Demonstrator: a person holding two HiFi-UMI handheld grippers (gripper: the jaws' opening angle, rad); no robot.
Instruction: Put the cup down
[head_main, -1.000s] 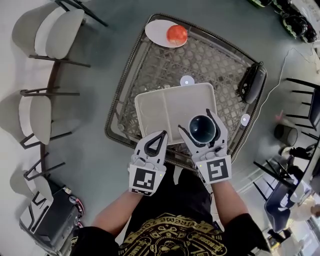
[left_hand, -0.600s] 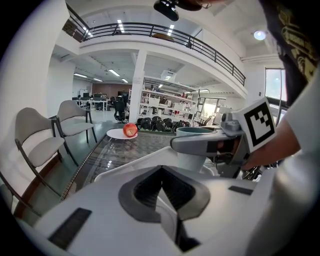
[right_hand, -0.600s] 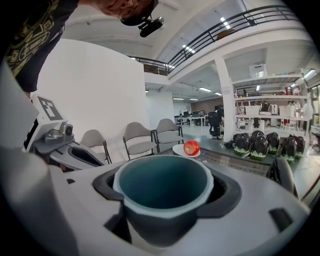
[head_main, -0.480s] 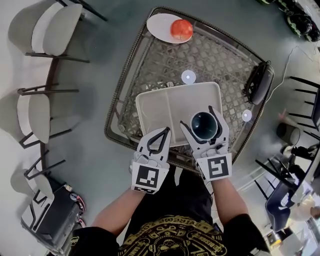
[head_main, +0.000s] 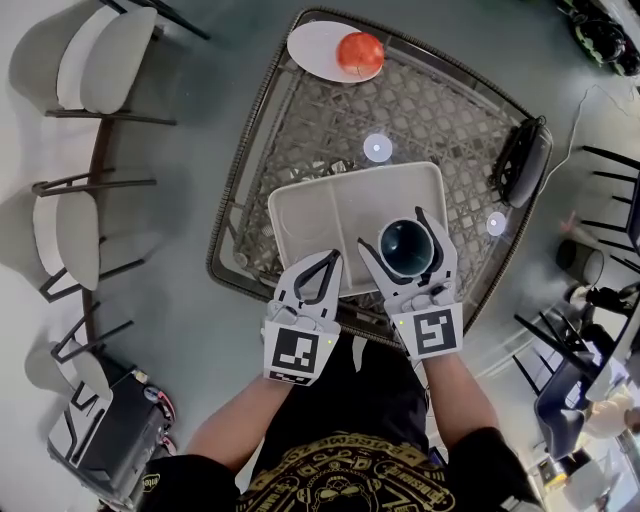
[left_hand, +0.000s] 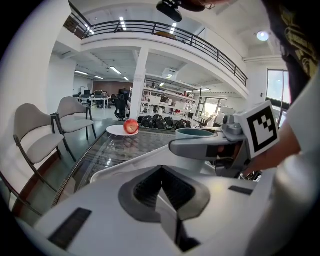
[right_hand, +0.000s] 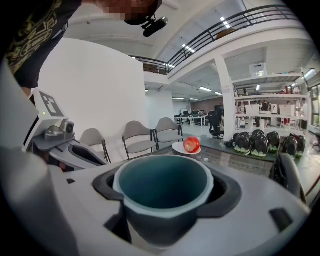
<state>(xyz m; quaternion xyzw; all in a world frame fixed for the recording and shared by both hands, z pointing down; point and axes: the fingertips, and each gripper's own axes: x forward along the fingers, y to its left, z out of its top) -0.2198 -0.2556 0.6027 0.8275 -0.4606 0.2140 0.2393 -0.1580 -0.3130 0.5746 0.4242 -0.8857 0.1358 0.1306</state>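
Two hand-held grippers: the right one (head_main: 392, 232) is clamped on the cup (head_main: 405, 250), jaws spread wide round its wall; the left one (head_main: 330, 262) has its jaws together on nothing.
Cup place: over the right part of the tray (head_main: 310, 215), near its front edge, upright, mouth up. No view shows whether its base touches the tray.
Left gripper place: at the tray's front edge, just left of the cup, clear of it.
Tray place: on the near half of the glass counter (head_main: 450, 130).
Other things: an apple (head_main: 359, 50) on a plate (head_main: 310, 45), well beyond the tray at the counter's far corner.
Cup build: pale rim, dark teal inside, no handle in sight, and it looks empty.
Weight, judged: light, since nothing shows inside.
Stiffness, judged: rigid; the wall shows no give under the jaws, so it is likely ceramic or hard plastic.
Surface, judged: smooth and probably slick, so it could slide in a loose grip.
Fragility, judged: could chip if ceramic, so it wants a gentle landing.
Hold, judged: two opposite sides of the wall just under the rim, as now.
Release, judged: best once the base sits flat on the tray.
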